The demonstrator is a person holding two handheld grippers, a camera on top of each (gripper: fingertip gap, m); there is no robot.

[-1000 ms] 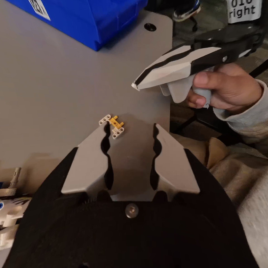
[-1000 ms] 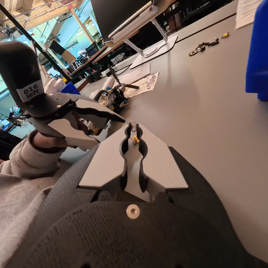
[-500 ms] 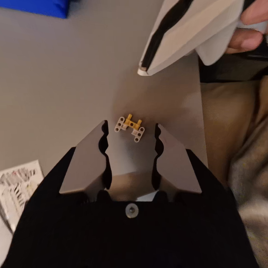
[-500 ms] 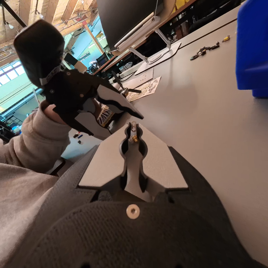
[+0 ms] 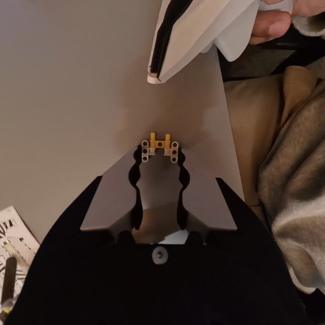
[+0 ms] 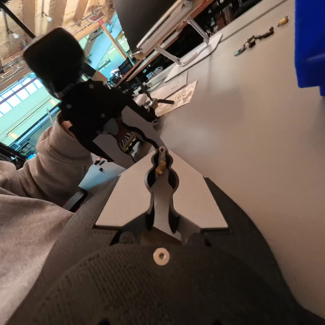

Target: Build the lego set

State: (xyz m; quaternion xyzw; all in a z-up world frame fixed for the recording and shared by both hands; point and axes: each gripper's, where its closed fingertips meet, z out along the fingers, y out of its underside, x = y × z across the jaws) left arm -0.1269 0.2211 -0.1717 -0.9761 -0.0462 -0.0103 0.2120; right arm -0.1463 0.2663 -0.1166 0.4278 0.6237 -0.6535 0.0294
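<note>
The printed sheet (image 5: 12, 233) at the lower left of the left wrist view is cut off by the edge, and a dark rod (image 5: 8, 279) lying on it is blurred. The right tool (image 5: 177, 40) is cropped by the top edge there, as is the hand (image 5: 274, 22) holding it. In the right wrist view, the blue bin (image 6: 310, 44) is cut by the right edge, the small parts (image 6: 253, 40) far off on the table (image 6: 246, 123) are blurred beyond telling, and the piece (image 6: 161, 161) between the tool's fingers is largely hidden.
</note>
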